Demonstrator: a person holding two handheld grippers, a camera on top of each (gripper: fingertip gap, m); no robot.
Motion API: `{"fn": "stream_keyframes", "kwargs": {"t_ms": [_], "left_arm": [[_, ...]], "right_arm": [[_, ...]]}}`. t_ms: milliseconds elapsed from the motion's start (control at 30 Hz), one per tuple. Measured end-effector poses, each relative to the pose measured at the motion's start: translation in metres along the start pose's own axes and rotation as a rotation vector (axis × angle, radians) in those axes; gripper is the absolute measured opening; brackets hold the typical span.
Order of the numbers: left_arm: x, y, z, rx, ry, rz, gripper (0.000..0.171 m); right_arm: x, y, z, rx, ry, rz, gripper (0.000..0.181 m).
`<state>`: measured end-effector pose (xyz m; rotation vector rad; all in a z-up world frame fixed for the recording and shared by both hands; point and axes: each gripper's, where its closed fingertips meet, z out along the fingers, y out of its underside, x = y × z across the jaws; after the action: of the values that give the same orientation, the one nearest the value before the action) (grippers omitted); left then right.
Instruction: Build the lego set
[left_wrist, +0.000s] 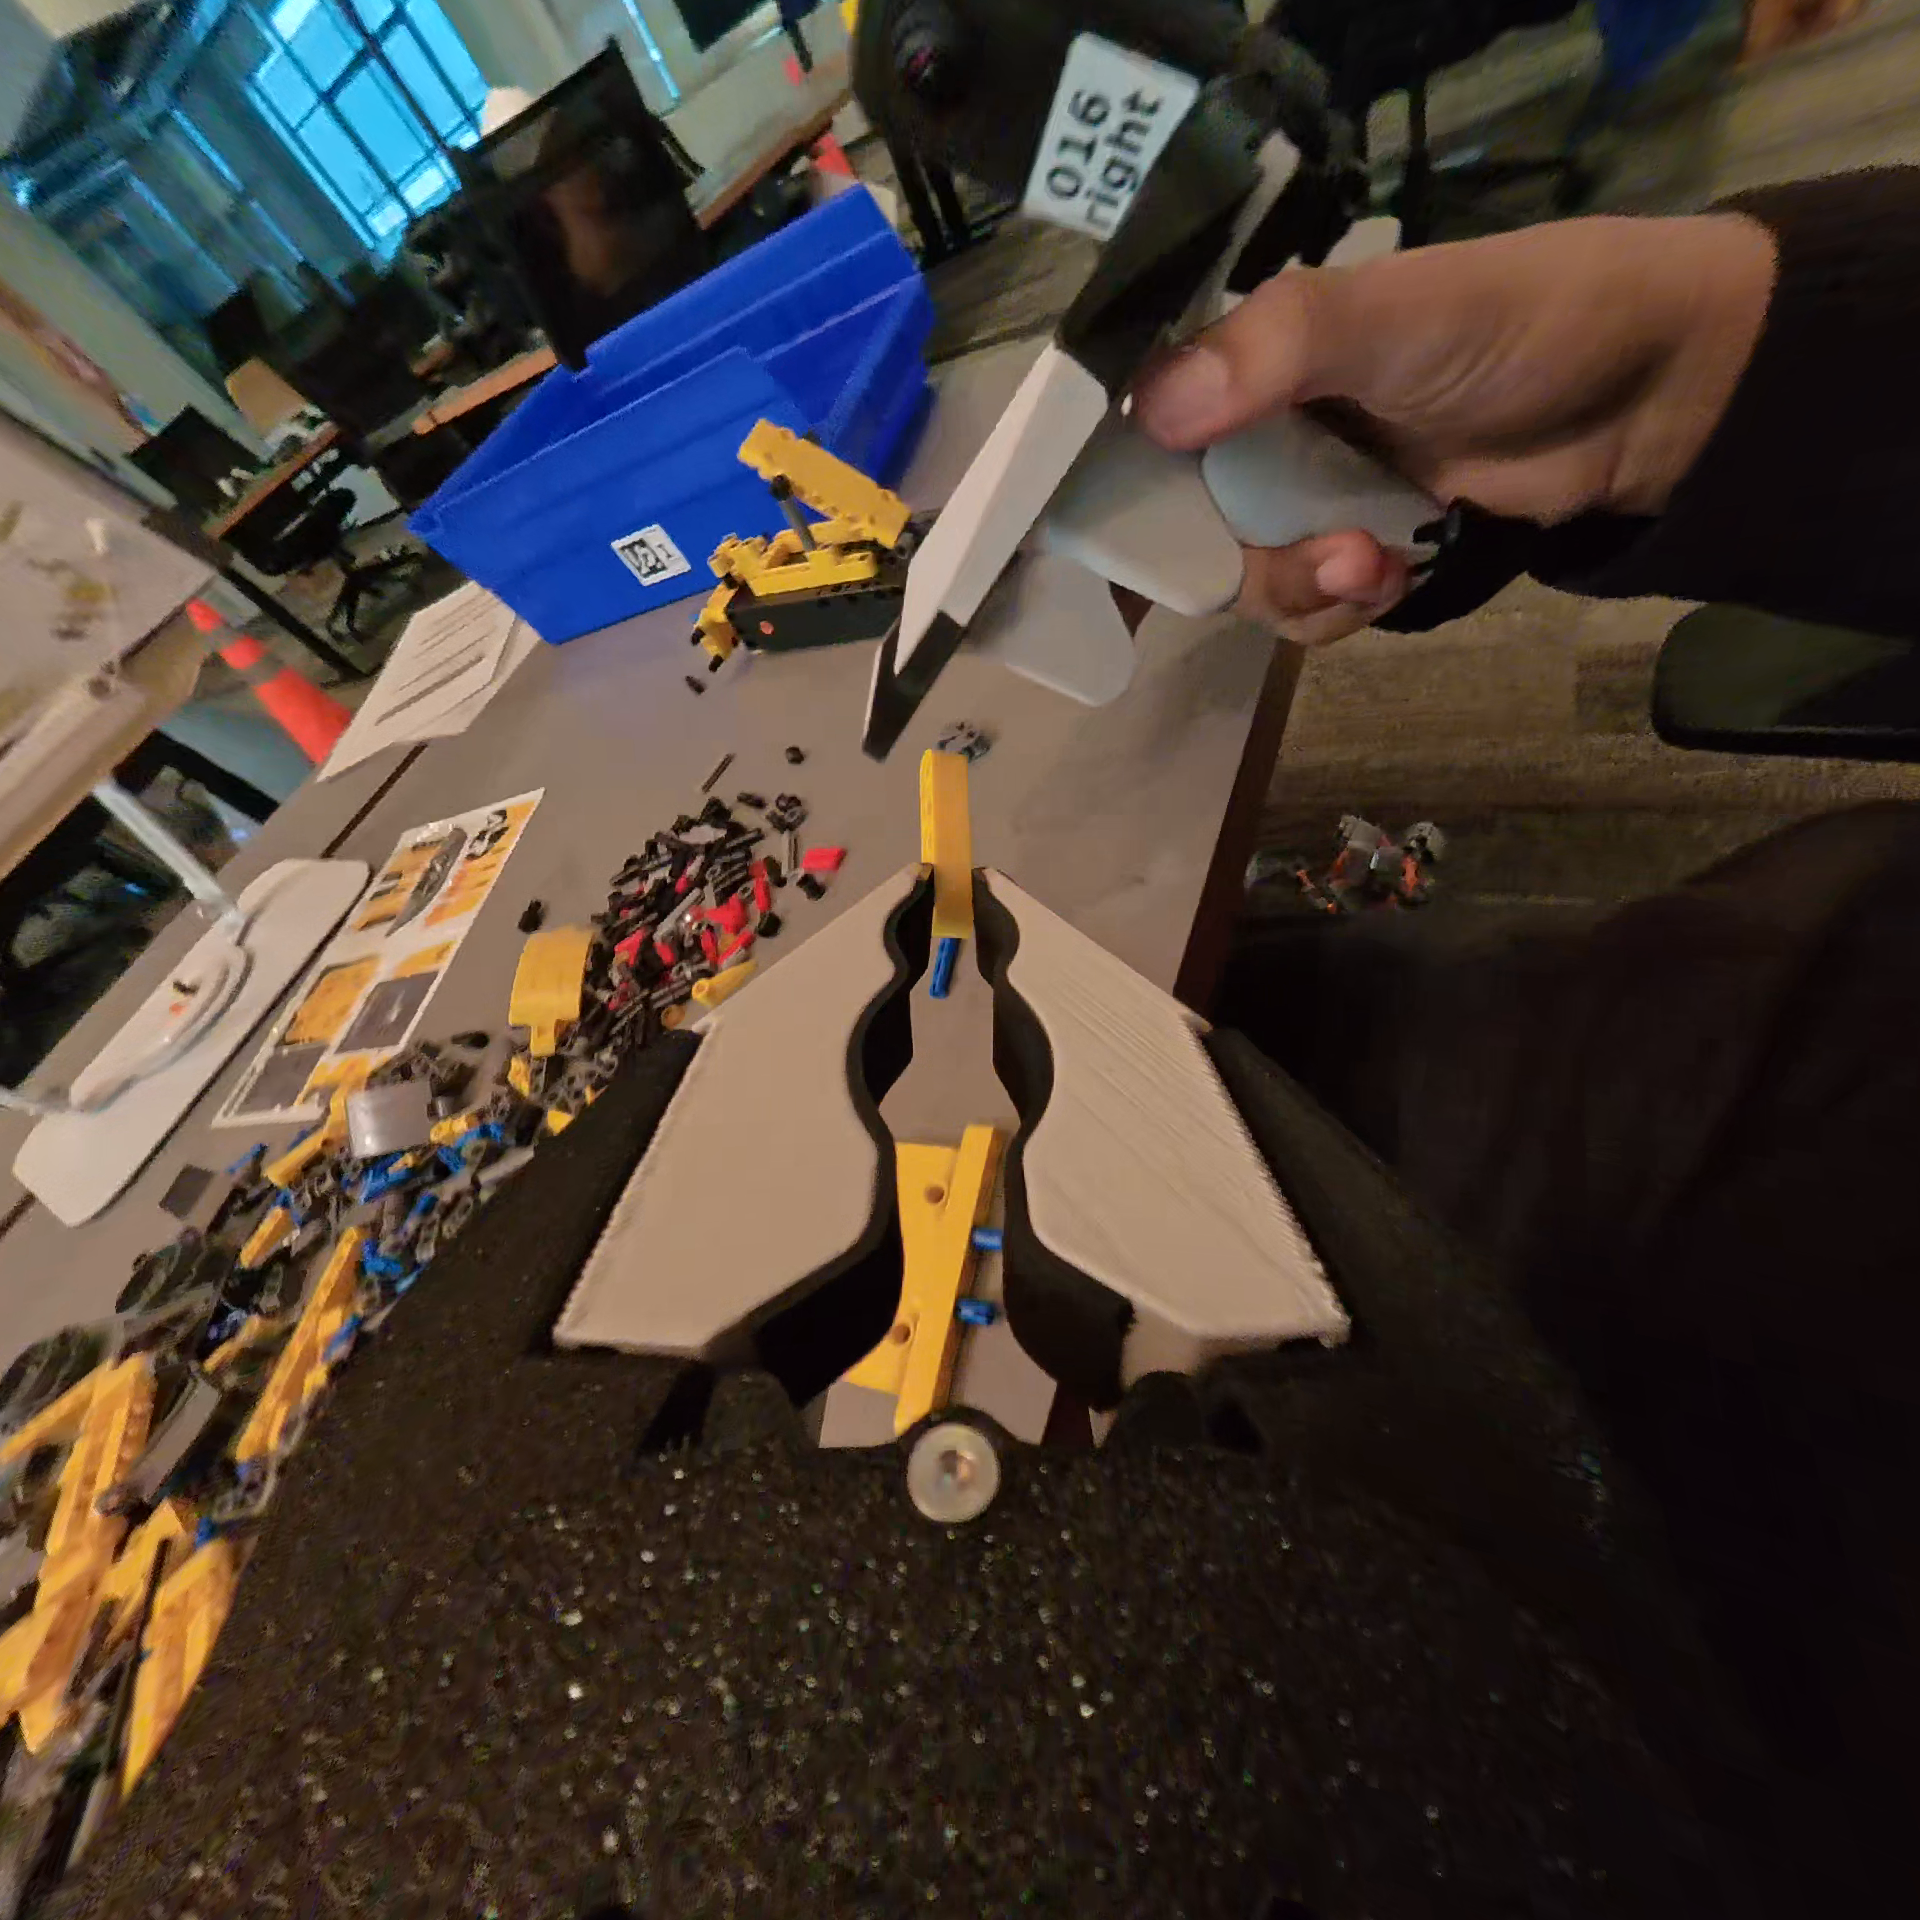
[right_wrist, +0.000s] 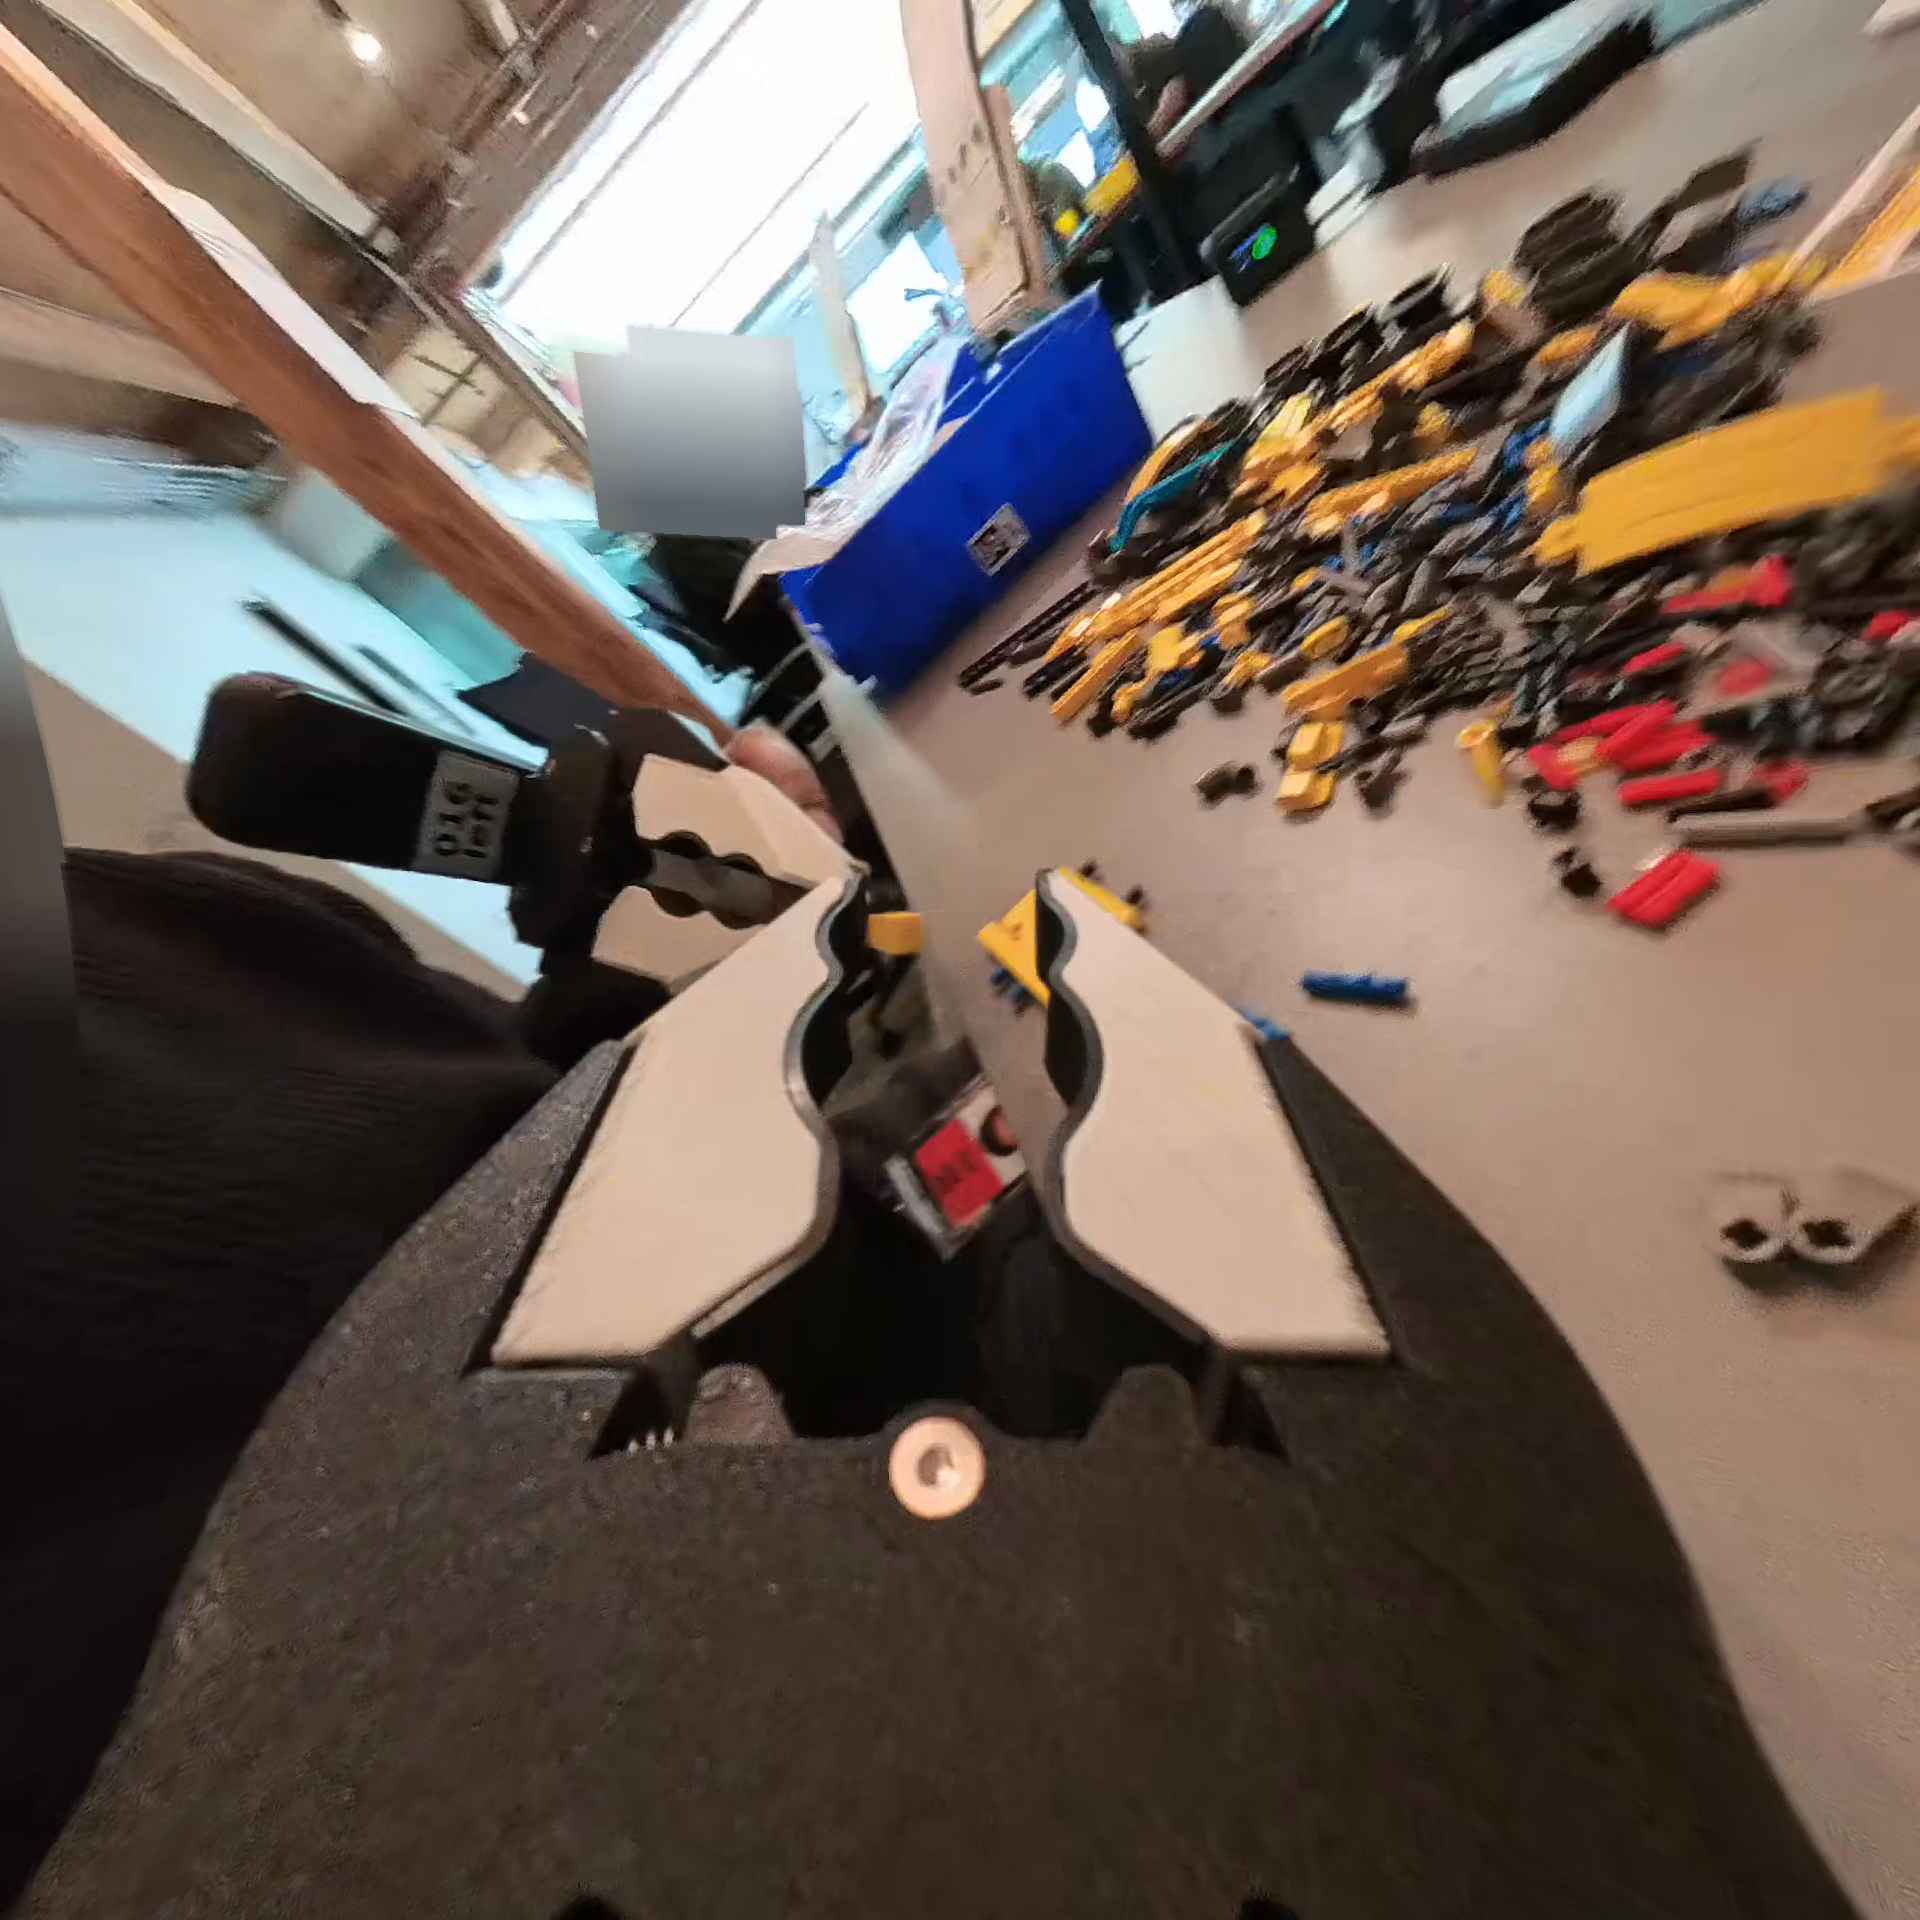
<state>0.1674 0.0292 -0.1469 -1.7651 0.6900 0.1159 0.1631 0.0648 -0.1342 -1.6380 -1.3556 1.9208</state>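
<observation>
2 hand-held grippers show over a grey tabletop (left_wrist: 1091, 831) strewn with plastic building-toy parts. The left gripper (left_wrist: 948, 883), with pale grey fingers edged in black, is clamped on a long yellow plastic beam studded with blue pins (left_wrist: 943, 831); the beam runs back between the fingers toward the camera and its far end sticks out past the tips, tilted up off the table.

The right gripper (right_wrist: 945, 899) stands with its fingers apart, a clear gap between the tips and nothing between them. In the left wrist view it hangs tip-down above the table, held by a person's hand (left_wrist: 1455, 416) in a dark sleeve, its black tip just above a small dark piece beyond the beam's end. In the right wrist view the yellow beam shows just past the open tips, and a loose blue pin (right_wrist: 1356, 987) lies on the table to the right, near a small grey connector piece (right_wrist: 1813, 1231).

To the left of the held beam lies a heap of small black and red pins (left_wrist: 696, 925), and nearer the camera a blurred spread of yellow, blue and black parts (left_wrist: 312, 1247). A partly built yellow and black model (left_wrist: 810, 561) stands beside a blue plastic bin (left_wrist: 665, 457) at the far side. A printed instruction sheet (left_wrist: 395, 956) lies flat to the left of the heap.
</observation>
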Motion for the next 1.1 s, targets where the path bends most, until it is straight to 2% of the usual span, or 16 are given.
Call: {"fn": "stream_keyframes", "kwargs": {"t_ms": [100, 267, 300, 367, 400, 567, 600, 700, 733, 933, 1100], "left_arm": [[0.009, -0.001, 0.008, -0.014, 0.025, 0.055, 0.007], [0.015, 0.01, 0.021, -0.063, 0.036, 0.103, 0.007], [0.014, 0.01, 0.022, -0.06, 0.035, 0.102, 0.007], [0.014, 0.009, 0.023, -0.044, 0.042, 0.094, 0.007], [0.014, 0.008, 0.023, -0.038, 0.049, 0.081, 0.007], [0.014, 0.008, 0.02, -0.031, 0.087, 0.038, 0.008], [0.014, 0.009, 0.019, -0.035, 0.089, 0.02, 0.009], [0.008, 0.012, 0.016, -0.049, 0.104, -0.073, 0.045], [0.004, 0.014, 0.014, -0.053, 0.105, -0.12, 0.049], [-0.017, 0.019, 0.001, -0.023, 0.124, -0.358, 0.05], [-0.022, 0.024, -0.001, -0.035, 0.127, -0.433, 0.05]], "right_arm": [[-0.002, 0.016, -0.003, -0.071, -0.073, 0.111, 0.034], [0.003, 0.034, 0.0, -0.133, -0.084, 0.175, 0.034], [0.003, 0.036, 0.0, -0.137, -0.086, 0.183, 0.032], [0.003, 0.038, 0.0, -0.142, -0.082, 0.174, 0.011], [0.003, 0.037, -0.001, -0.131, -0.082, 0.164, 0.008], [0.001, 0.038, 0.0, -0.121, -0.092, 0.151, 0.007], [0.0, 0.038, 0.0, -0.124, -0.088, 0.133, 0.007], [0.002, 0.039, -0.002, -0.151, -0.033, 0.013, 0.007], [0.004, 0.04, -0.003, -0.169, 0.005, -0.048, 0.007], [0.032, 0.055, -0.008, -0.331, 0.285, -0.37, 0.007], [0.048, 0.067, -0.009, -0.41, 0.358, -0.406, 0.008]]}}
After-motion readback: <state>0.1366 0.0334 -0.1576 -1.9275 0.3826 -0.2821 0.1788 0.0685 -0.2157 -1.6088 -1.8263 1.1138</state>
